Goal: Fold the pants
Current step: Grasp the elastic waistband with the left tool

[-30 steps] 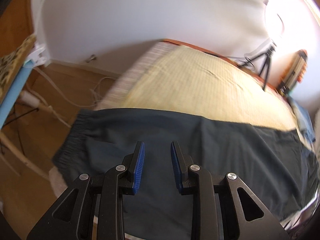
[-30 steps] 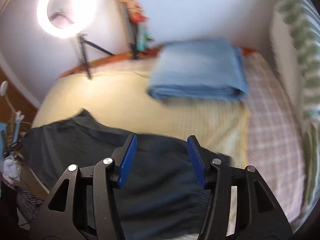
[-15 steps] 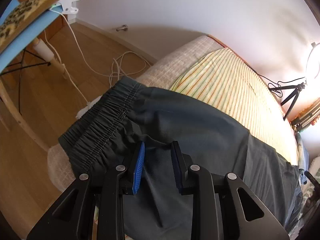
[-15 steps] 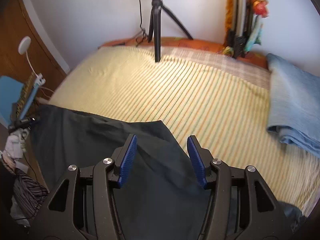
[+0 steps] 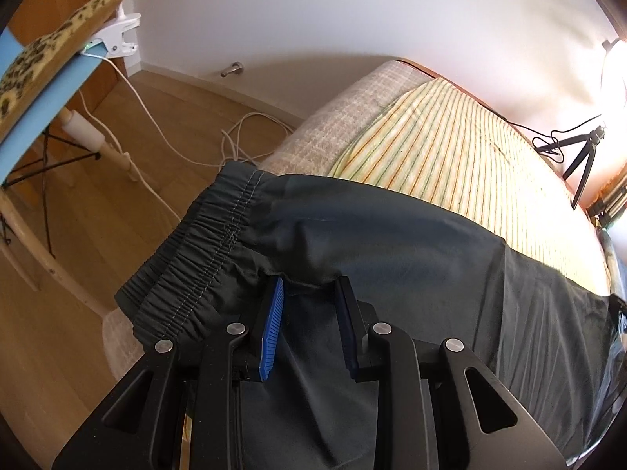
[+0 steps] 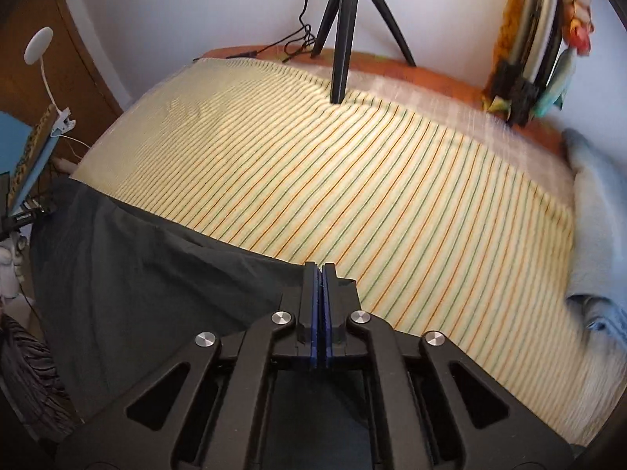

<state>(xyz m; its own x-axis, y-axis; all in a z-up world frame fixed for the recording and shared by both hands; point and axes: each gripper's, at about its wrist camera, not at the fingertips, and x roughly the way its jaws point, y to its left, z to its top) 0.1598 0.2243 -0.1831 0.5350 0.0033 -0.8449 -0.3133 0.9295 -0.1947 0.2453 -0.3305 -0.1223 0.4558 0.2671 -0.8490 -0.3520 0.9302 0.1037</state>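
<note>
A bed covered by a yellow striped sheet point(image 6: 352, 180) is set against a white wall point(image 5: 313, 11). A black tripod point(image 6: 345, 31) is stood on the sheet at the far edge, and a folded blue blanket point(image 6: 595, 235) is laid at the right. A wooden floor point(image 5: 129, 145) is crossed by white cables point(image 5: 243, 137), beside a blue chair point(image 5: 43, 105)

A ring light point(image 5: 613, 74) is glaring at the left view's right edge, washing the wall. Fisheye bending is curving both views' edges. Motion blur is softening the bed's point(image 6: 450, 90) far edge.
</note>
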